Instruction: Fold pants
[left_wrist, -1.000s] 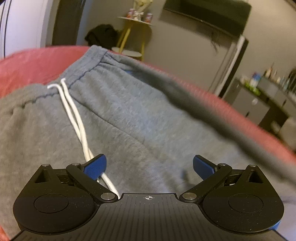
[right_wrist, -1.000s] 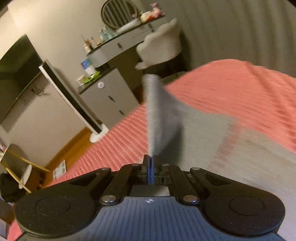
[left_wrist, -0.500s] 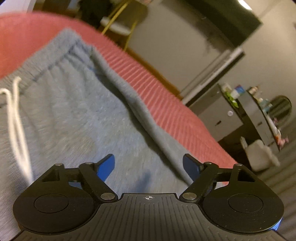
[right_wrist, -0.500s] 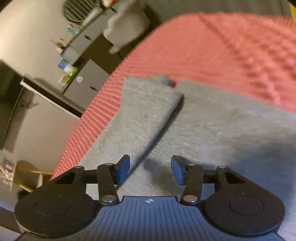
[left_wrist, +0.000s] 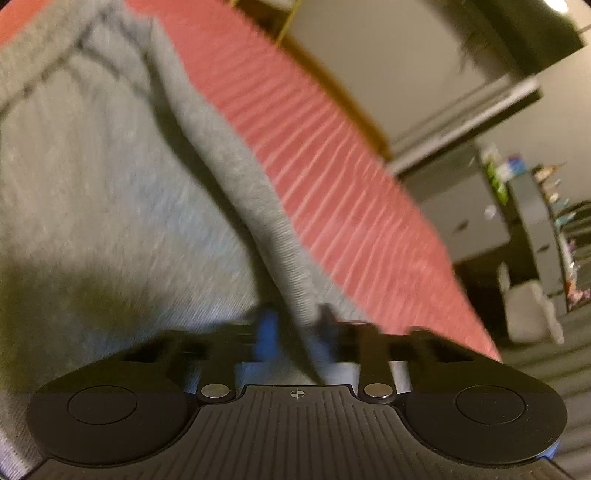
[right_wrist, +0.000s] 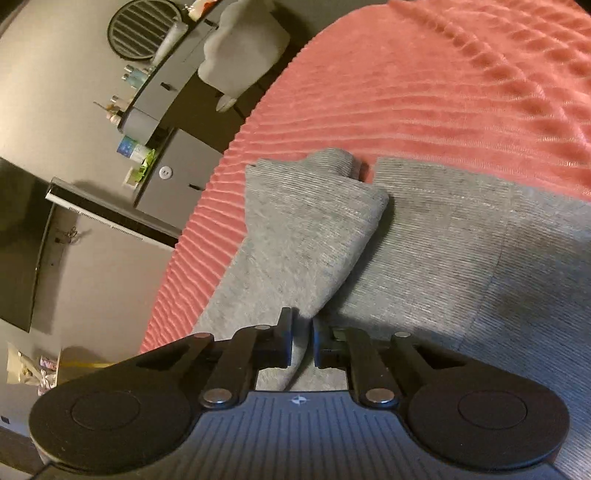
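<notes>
Grey sweatpants (left_wrist: 110, 184) lie on a red ribbed bedspread (left_wrist: 332, 166). A raised fold edge (left_wrist: 258, 206) of the pants runs from the waistband down into my left gripper (left_wrist: 293, 325), which is shut on it; the picture is blurred by motion. In the right wrist view the pants (right_wrist: 461, 240) lie flat, with one leg end (right_wrist: 303, 229) folded over near the bed's left edge. My right gripper (right_wrist: 303, 332) is closing, and the fold of that leg sits pinched between its blue pads.
The bedspread (right_wrist: 406, 92) ends at a drop to the floor on the left. Beyond it stand a grey cabinet (right_wrist: 177, 170), a dresser with bottles (right_wrist: 147, 92), a white chair (right_wrist: 243, 51) and a dark wall screen (right_wrist: 22, 240).
Both grippers swung down onto the pants. The left one slid right from the drawstring to the fold edge and shut on it. The right one let go, opened, then closed on the leg fold.
</notes>
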